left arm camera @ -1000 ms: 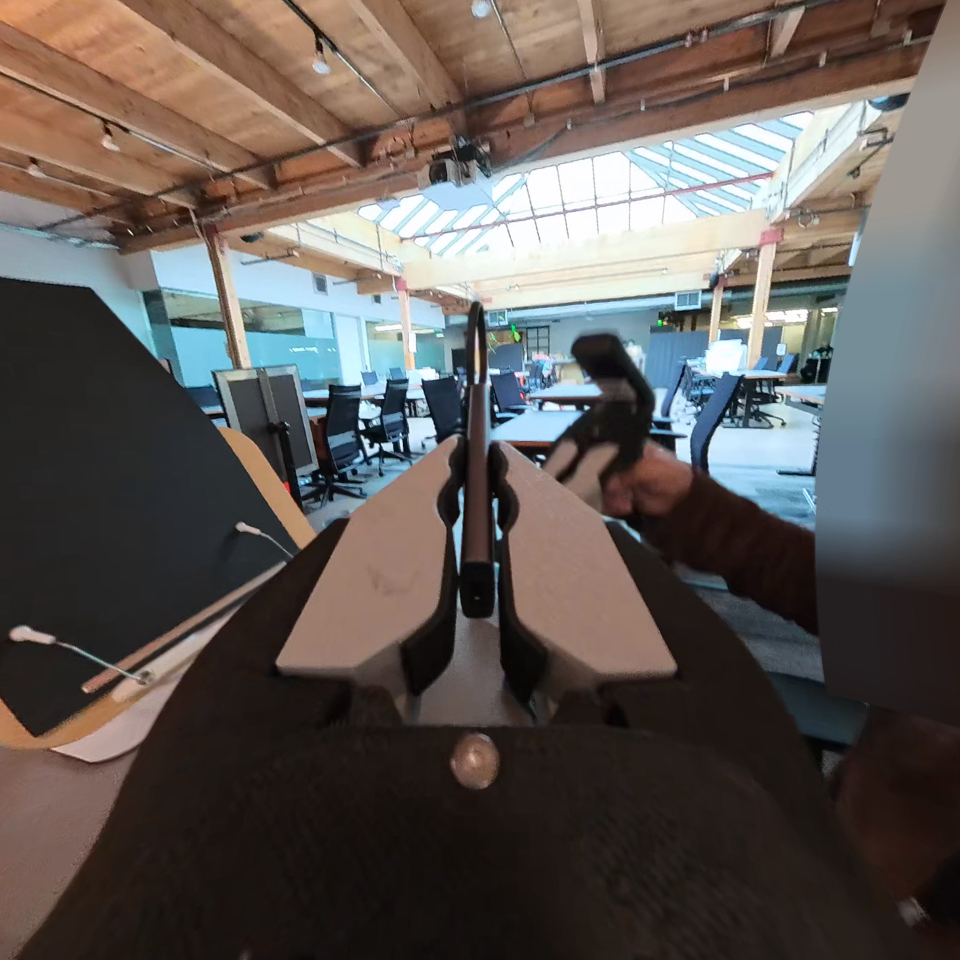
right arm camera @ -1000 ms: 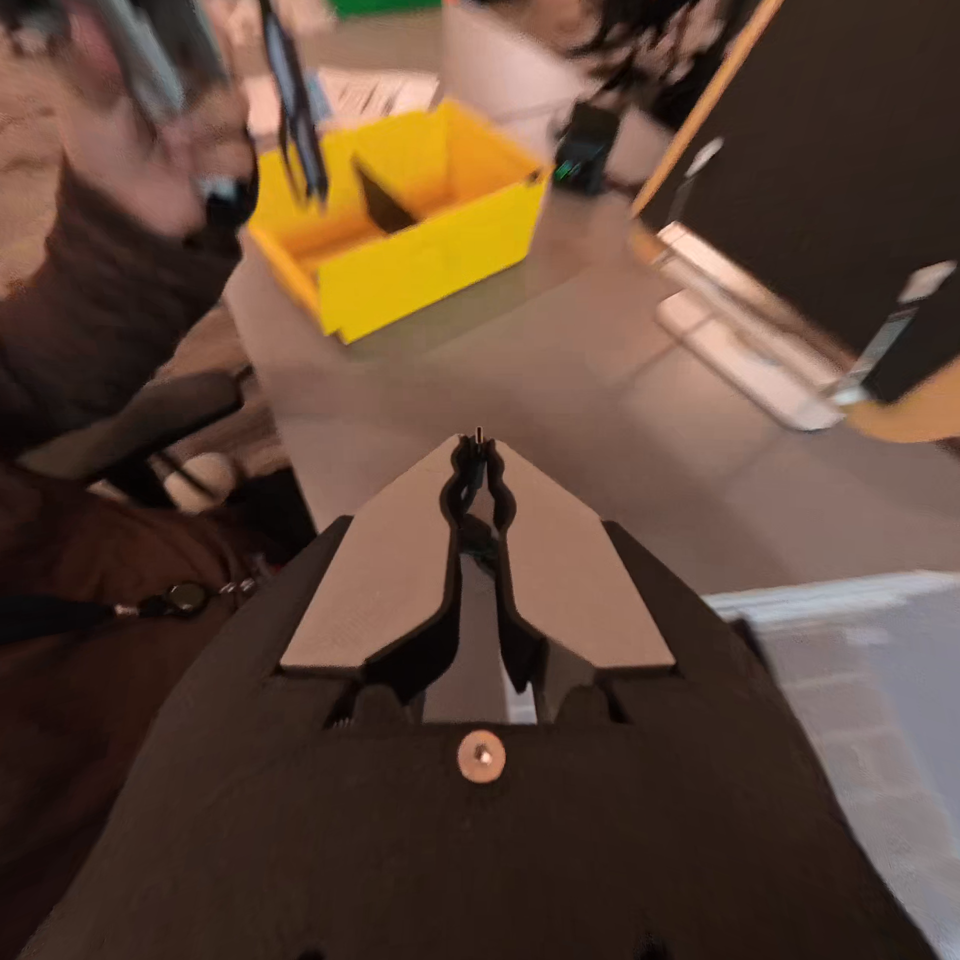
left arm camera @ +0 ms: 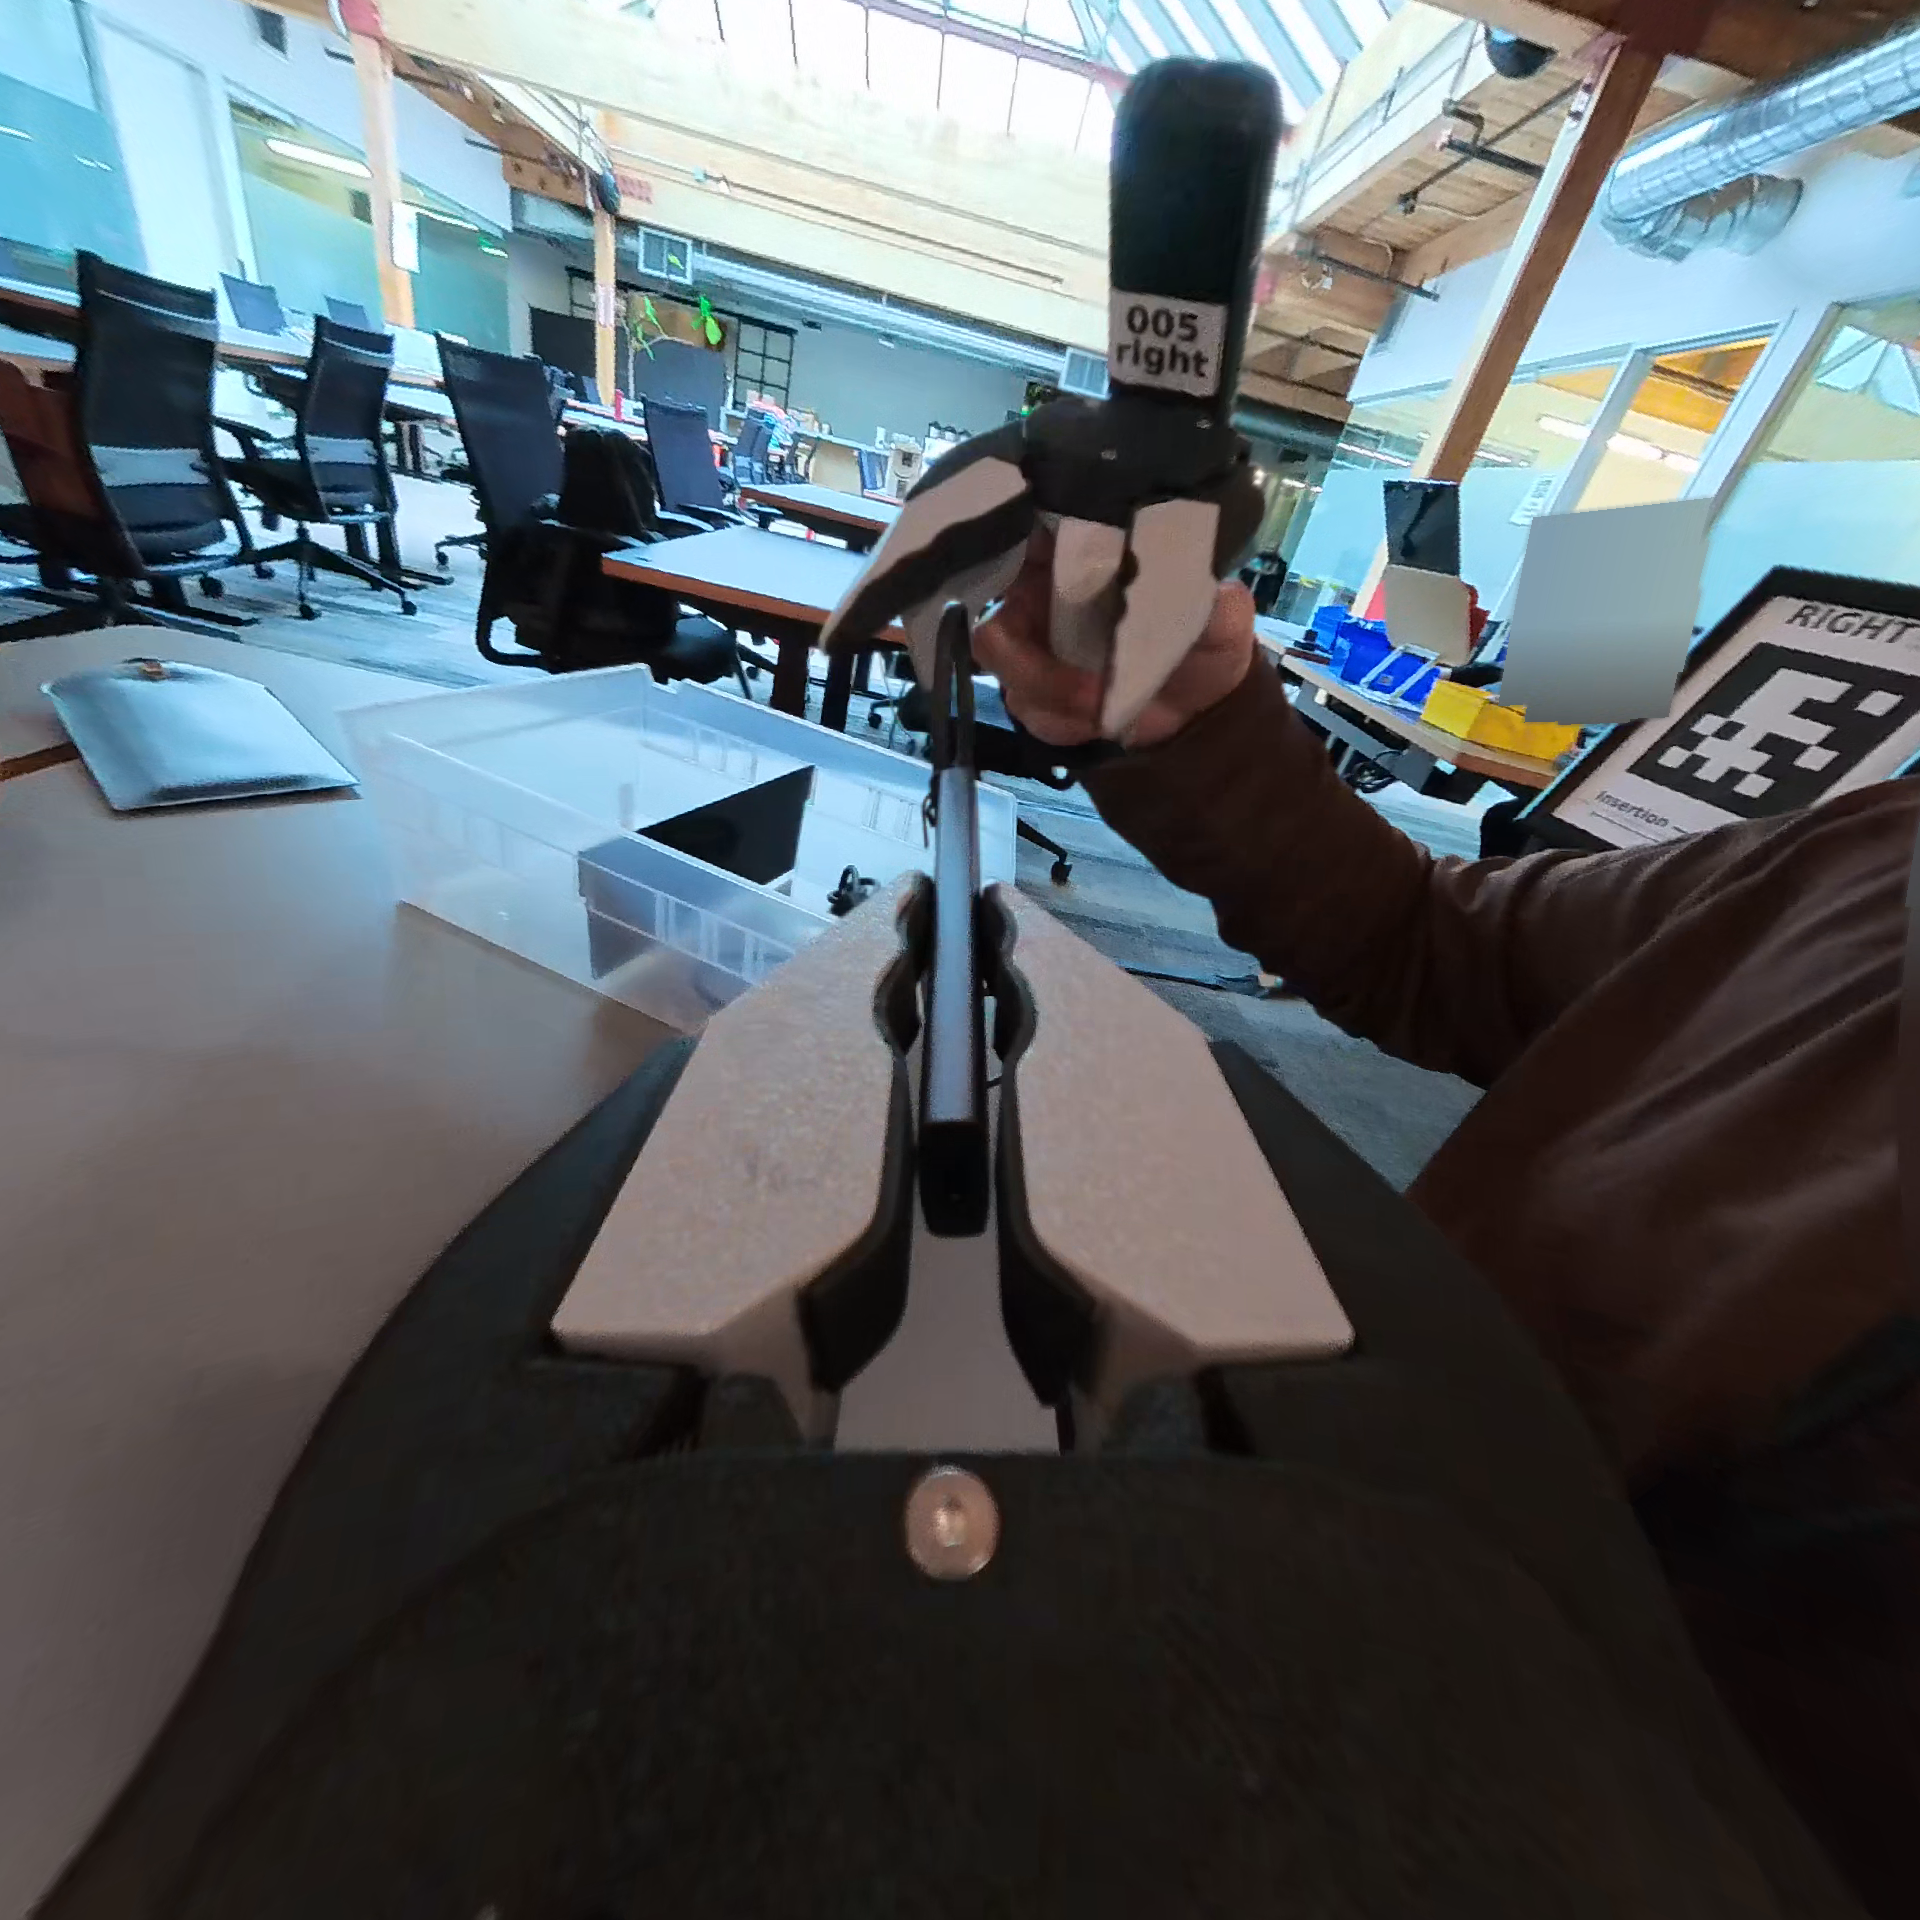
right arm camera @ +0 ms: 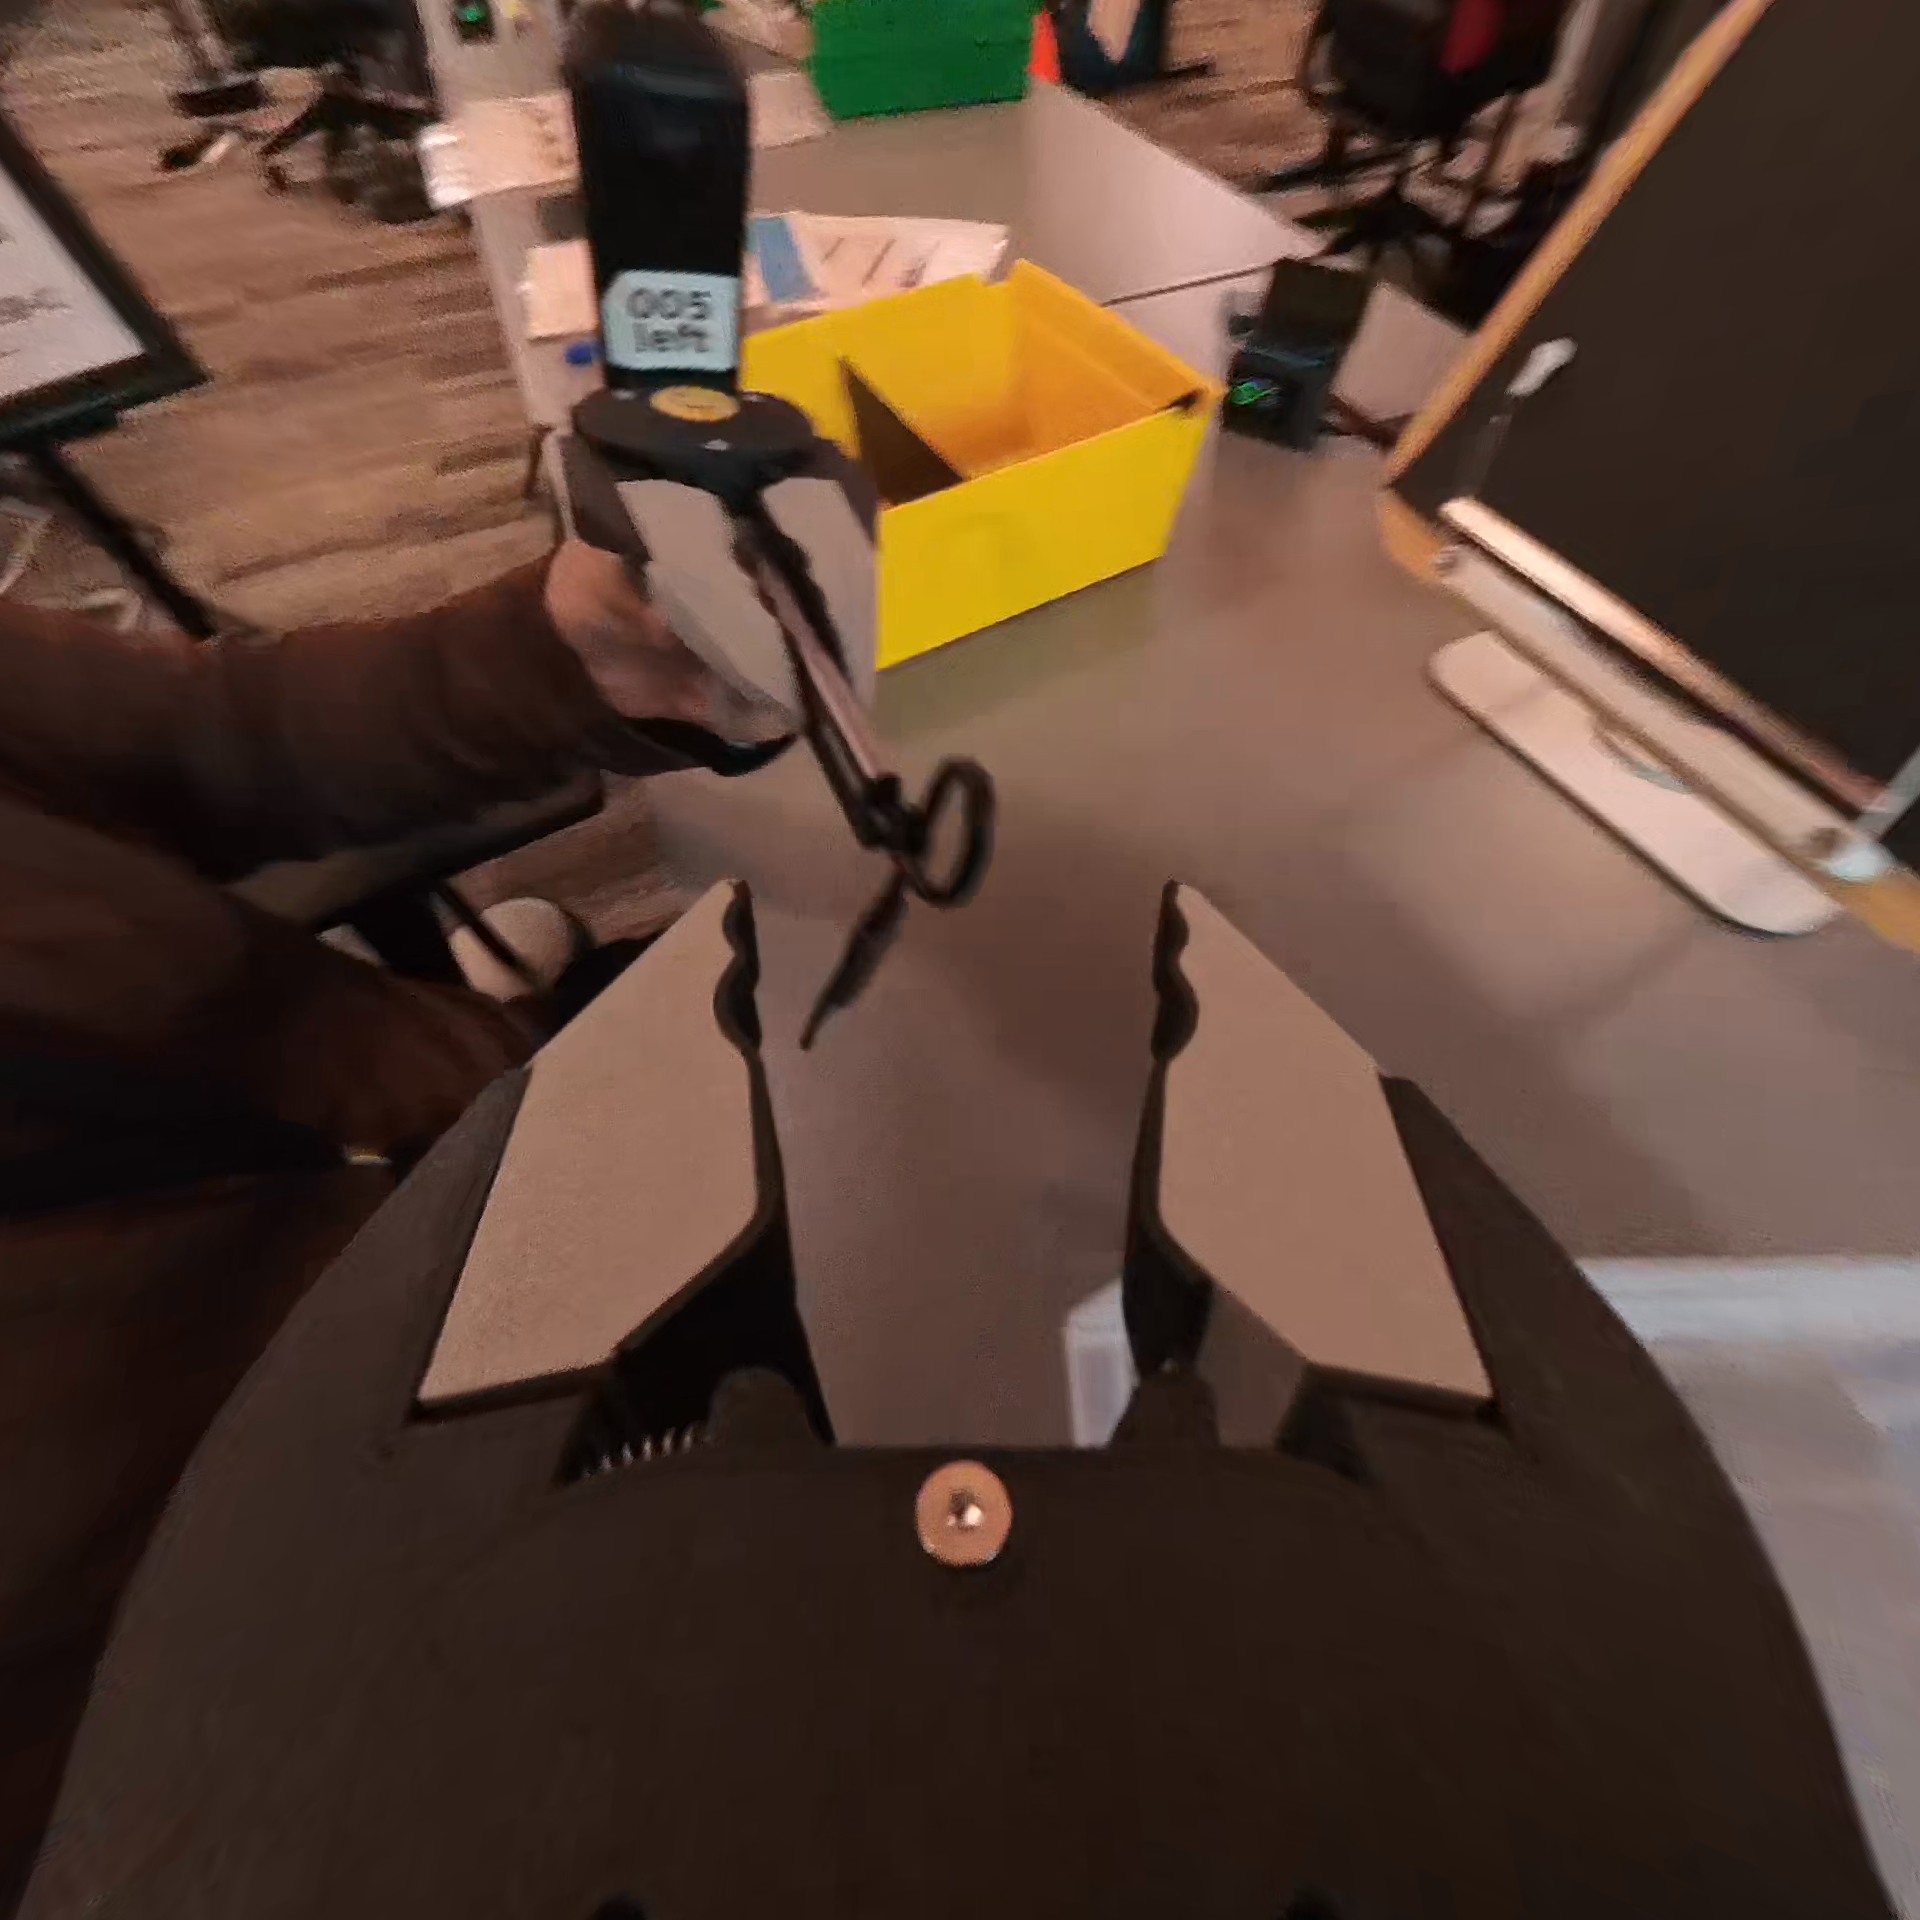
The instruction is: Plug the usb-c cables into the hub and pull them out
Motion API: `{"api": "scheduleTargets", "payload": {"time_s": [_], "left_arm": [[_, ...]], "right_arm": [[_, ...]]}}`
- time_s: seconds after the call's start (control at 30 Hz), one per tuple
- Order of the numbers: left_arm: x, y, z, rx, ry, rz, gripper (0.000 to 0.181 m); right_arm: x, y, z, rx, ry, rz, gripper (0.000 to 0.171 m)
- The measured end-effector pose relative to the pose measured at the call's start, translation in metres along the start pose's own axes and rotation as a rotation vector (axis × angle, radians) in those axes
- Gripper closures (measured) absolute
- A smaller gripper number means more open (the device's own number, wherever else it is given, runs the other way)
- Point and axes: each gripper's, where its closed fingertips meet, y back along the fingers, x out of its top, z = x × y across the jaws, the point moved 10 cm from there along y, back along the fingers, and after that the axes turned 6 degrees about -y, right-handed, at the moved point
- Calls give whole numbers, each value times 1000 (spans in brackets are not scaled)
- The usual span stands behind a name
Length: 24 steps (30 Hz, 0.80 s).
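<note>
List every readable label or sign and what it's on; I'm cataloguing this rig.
I won't quote writing; these bear it.
Sharp white sticker on black handle: legible.
Framed marker sign: partly legible.
Blurred white sticker on other handle: smeared.
Distant papers: unreadable.

Two handheld grippers, identical build: left gripper and right gripper on black textured bodies, each with a single silver screw centred behind the fingers. Fingers pale grey, wedge-shaped, flat-faced, with black scalloped inner edges. Upright black handle bearing a white label with dark print. Toothed rack visible at one finger base. Brown long sleeve worn on both arms
</note>
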Motion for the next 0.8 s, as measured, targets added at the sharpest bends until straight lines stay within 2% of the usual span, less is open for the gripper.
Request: {"api": "scheduleTargets", "payload": {"time_s": [0.1, 0.13, 0.17, 0.23, 0.3, 0.37, 0.4, 0.47, 0.57, 0.63, 0.73, 0.8], "left_arm": [[-4, -9, 1, -21, 11, 5, 175], [-5, -11, 2, -26, 15, 5, 175], [-7, -13, 2, -26, 23, 0, 175], [-11, -12, 0, -15, 50, -10, 175], [-11, -7, -5, 43, 74, -18, 169], [-7, 7, -10, 127, 64, -44, 150], [-4, 17, -10, 147, 56, -54, 151], [1, 39, -8, 185, 35, -64, 152], [5, 76, -1, 299, 8, -126, 150], [7, 103, 6, 388, -15, -161, 146], [10, 146, 16, 536, 24, -170, 130], [12, 179, 21, 639, 61, -181, 119]], "right_arm": [[-1, -33, -9, 108, -8, -67, 105], [-3, -41, -9, 137, -19, -87, 123], [-4, -47, -8, 154, -23, -89, 158], [-5, -49, -4, 181, -23, -86, 163], [-3, -42, 1, 140, 2, -130, 164], [7, -20, 9, 27, 51, -117, 165], [14, -3, 17, -62, 61, -91, 166], [26, 35, 45, -323, 75, -71, 166], [19, 76, 100, -715, 80, -158, 166], [-1, 83, 136, -828, 59, -267, 166], [-45, 69, 179, -846, -61, -425, 164], [-66, 55, 190, -890, -131, -518, 148]]}}
